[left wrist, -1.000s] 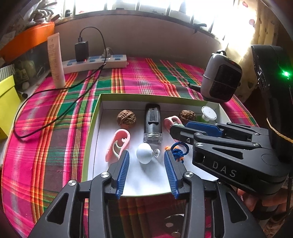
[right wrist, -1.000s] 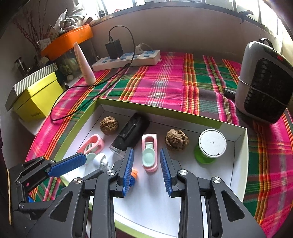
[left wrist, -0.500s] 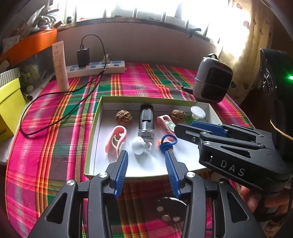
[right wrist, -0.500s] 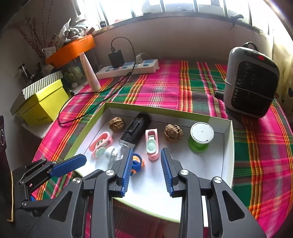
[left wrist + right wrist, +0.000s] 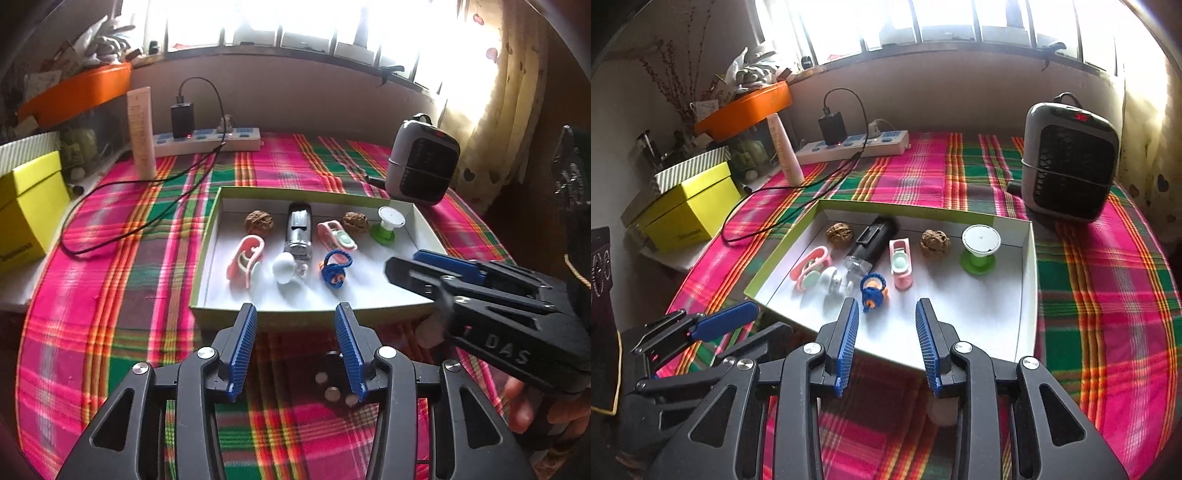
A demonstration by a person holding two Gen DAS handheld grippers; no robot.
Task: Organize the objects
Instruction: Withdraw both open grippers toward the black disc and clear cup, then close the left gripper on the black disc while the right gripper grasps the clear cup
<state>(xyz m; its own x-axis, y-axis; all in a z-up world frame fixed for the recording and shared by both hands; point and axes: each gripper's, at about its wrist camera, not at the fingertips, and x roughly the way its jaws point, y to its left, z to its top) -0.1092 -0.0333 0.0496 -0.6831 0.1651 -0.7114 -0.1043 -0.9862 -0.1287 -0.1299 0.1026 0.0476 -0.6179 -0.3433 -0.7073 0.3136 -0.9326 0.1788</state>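
Plaid cloth: pink/green/orange checked fabric covers the tabletop (image 5: 110, 295); everything sits on it.
L gripper (image 5: 295, 325): black frame w/ blue ribbed pads, jaws wide apart, nothing between them. Held low, just short of the tray's near wall, pointing over it.
R gripper (image 5: 886, 321): same build, jaws wide apart, empty. Tips hover over the tray's near edge; in the left wrist view it comes in from the right side, person's fingers visible under its body.
Tray: shallow white cardboard box tray w/ lime-green rim (image 5: 306, 314), mid tabletop, ahead of both grippers.
Blue item: small blue braided-cord loop w/ orange bit (image 5: 873, 291), lies on tray floor near front, just ahead of the R gripper's left pad, apart from it. In left view it's ahead + slightly right of L gripper.
Back row, L to R: brown walnut (image 5: 259, 221), black and clear cylinder-shaped device (image 5: 299, 232), 2nd brown walnut (image 5: 355, 221), white-topped spool on green base (image 5: 388, 225).
Mid row: pink clip w/ white insert (image 5: 246, 260), white round knob (image 5: 283, 266), pink clip w/ mint oval (image 5: 337, 236) betw. cylinder + 2nd walnut.
Off tray: grey and black small heater (image 5: 1069, 162) far right; white power strip w/ black charger (image 5: 853, 146) at back; cream tube (image 5: 141, 131) upright beside it; yellow box (image 5: 689, 210) at left.
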